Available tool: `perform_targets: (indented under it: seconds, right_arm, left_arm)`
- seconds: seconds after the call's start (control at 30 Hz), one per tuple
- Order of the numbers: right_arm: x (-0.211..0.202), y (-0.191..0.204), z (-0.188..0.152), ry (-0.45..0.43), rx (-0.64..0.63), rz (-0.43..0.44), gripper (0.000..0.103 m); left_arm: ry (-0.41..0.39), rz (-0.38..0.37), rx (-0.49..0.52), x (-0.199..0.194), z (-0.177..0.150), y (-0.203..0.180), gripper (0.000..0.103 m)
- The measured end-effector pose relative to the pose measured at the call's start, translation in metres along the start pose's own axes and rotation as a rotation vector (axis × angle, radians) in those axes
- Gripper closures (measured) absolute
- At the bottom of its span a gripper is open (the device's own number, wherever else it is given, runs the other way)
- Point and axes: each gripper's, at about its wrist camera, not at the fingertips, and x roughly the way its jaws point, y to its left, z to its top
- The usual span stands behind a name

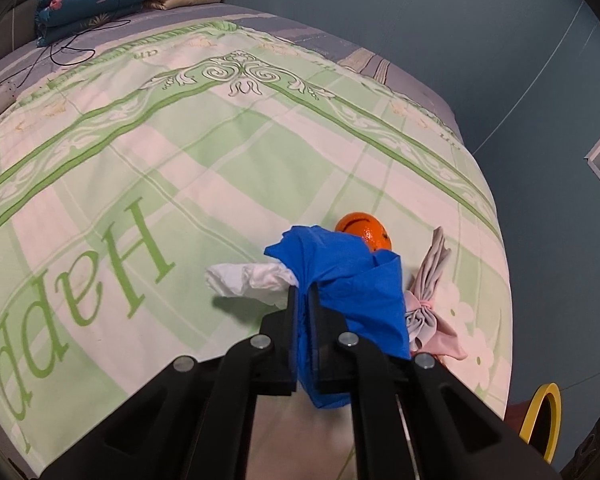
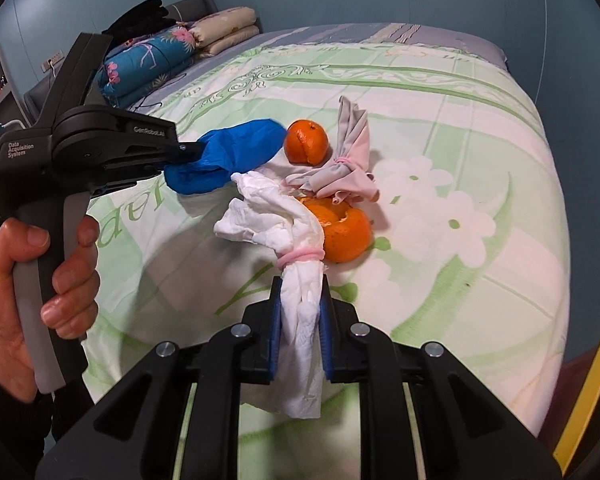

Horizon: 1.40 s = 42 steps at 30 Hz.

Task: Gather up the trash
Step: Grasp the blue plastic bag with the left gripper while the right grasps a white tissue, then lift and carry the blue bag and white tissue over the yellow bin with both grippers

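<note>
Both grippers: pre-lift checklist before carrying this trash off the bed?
1. Left gripper shut on blue glove: ok.
2. Right gripper shut on white tissue bundle: ok.
3. Tissue's far end clear of the glove: cannot tell, they overlap in both views.
4. Tissue clear of the hollow orange peel: not ok, it lies against the peel.
5. All trash collected: not ok; whole orange, peel and the grey-pink cloth bundle remain on the bed.
6. Bin position: cannot tell.
</note>
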Motion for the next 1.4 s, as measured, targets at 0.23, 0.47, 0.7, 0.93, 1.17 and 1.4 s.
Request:
perform_targets:
  seconds: [0.23,0.47,0.7,0.93,1.17,1.4]
  right_arm:
    - [-0.023,-0.008,-0.004,-0.033,0.007,0.001,0.088]
    - [-0.043,-0.014,-0.006,-0.061,0.014,0.004,0.088]
    - [-0.053,-0.013,-0.010,-0.067,0.001,0.014,0.088]
    - [-0.062,-0.014,-0.013,-0.077,-0.009,0.017,0.088]
    - [-0.071,-0.011,-0.015,-0.094,-0.020,0.015,0.088]
    - [-0.075,-0.011,-0.016,-0.100,-0.023,0.018,0.088]
  left_arm:
    - [-0.032,0.014,-0.006,-0.022,-0.002,0.006,0.100]
    - [-0.061,0.016,-0.005,-0.045,-0.004,0.012,0.100]
    - [-0.051,0.061,0.012,-0.055,-0.014,0.025,0.099]
    - [-0.058,0.093,-0.003,-0.067,-0.025,0.049,0.099]
    - [-0.098,0.113,0.012,-0.095,-0.023,0.058,0.099]
    - [-0.155,0.096,0.045,-0.131,-0.018,0.050,0.099]
